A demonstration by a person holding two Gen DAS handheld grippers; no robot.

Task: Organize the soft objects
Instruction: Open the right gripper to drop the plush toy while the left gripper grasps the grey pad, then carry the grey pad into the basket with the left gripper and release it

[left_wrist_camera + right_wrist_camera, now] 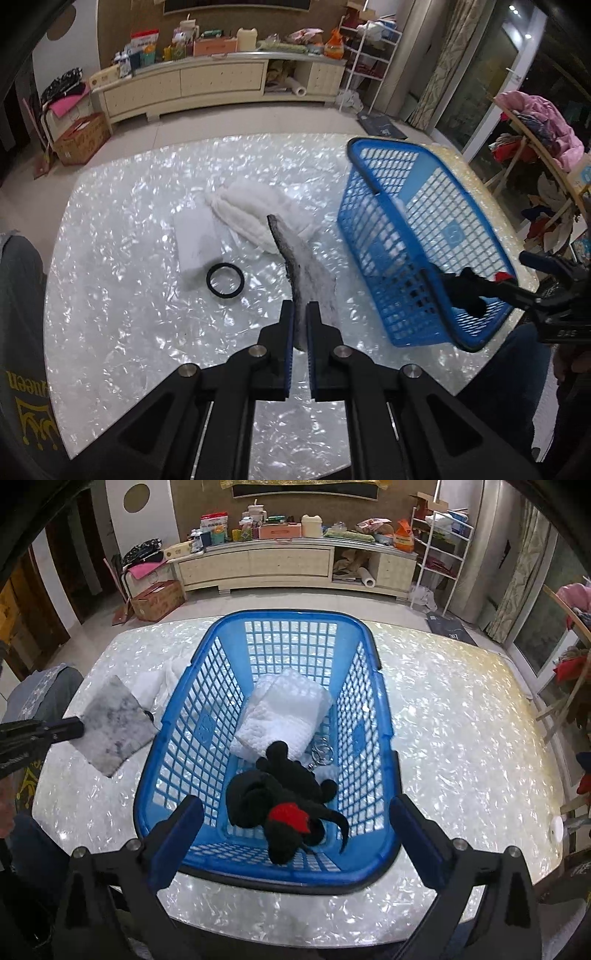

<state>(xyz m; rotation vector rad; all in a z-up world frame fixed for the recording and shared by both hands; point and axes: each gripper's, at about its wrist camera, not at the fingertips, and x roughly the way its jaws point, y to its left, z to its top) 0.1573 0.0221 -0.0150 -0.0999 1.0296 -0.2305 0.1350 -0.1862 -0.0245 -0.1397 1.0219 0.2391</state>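
Observation:
My left gripper [300, 325] is shut on a grey stained pad [310, 273] and holds it above the table; the pad also shows at the left of the right wrist view [112, 725]. A blue mesh basket [184, 716] stands on the table and holds a white folded cloth [284, 712], a black plush toy with a red patch [284, 808] and a metal ring. My right gripper [291, 834] is open over the basket's near end. A white fluffy cloth [255, 214] lies on the table left of the basket [424, 240].
A black rubber ring [225, 279] and a white sheet [195, 243] lie on the pearly table [129, 258]. A cluttered cabinet [207, 81] stands beyond. A chair with clothes [535, 133] is at the right.

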